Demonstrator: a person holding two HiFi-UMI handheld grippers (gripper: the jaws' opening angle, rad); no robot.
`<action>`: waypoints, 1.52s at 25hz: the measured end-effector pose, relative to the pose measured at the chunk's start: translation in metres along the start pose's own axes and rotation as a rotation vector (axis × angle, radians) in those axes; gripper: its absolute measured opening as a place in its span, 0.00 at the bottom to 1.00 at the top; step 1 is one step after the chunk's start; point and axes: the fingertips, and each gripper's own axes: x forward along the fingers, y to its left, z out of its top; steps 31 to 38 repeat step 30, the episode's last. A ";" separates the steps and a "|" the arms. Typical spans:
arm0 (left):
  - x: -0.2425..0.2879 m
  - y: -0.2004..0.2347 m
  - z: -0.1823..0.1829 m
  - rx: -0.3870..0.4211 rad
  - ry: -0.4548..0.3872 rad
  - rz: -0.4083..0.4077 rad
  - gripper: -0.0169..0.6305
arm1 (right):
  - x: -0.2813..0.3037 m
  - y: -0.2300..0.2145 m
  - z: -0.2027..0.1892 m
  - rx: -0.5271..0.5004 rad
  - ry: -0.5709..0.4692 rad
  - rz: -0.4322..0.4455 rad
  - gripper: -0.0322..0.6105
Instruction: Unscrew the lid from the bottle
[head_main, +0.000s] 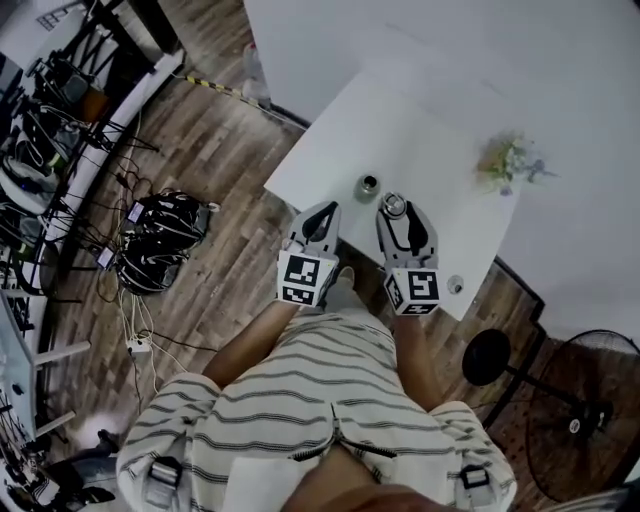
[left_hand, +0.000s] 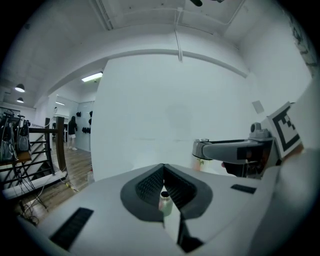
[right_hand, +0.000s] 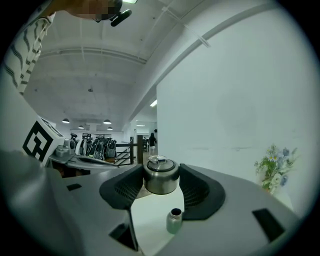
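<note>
A small steel bottle (head_main: 369, 185) stands upright on the white table (head_main: 420, 120) with its neck uncovered. My right gripper (head_main: 394, 207) hovers just right of it, shut on the round metal lid (head_main: 394, 205). In the right gripper view the lid (right_hand: 161, 176) sits squeezed between the two dark pads, lifted clear above the bottle (right_hand: 174, 221). My left gripper (head_main: 324, 210) is left of the bottle, jaws shut with nothing in them. In the left gripper view the bottle (left_hand: 165, 202) shows just beyond the closed pads (left_hand: 150, 186), apart from them.
A small flowering plant (head_main: 508, 160) stands at the table's right end, and a small round object (head_main: 456, 285) lies near its front edge. On the wooden floor are black bags with cables (head_main: 160, 240) at the left and a fan base (head_main: 487, 357) at the right.
</note>
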 end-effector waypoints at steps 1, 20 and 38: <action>-0.006 0.001 0.003 0.000 -0.005 0.005 0.02 | -0.002 0.003 0.003 -0.003 -0.004 -0.003 0.42; -0.069 -0.004 0.012 0.051 -0.097 0.001 0.02 | -0.036 0.046 0.014 -0.005 -0.088 -0.048 0.42; -0.080 0.005 0.012 0.064 -0.127 0.025 0.02 | -0.035 0.051 0.011 -0.024 -0.119 -0.037 0.42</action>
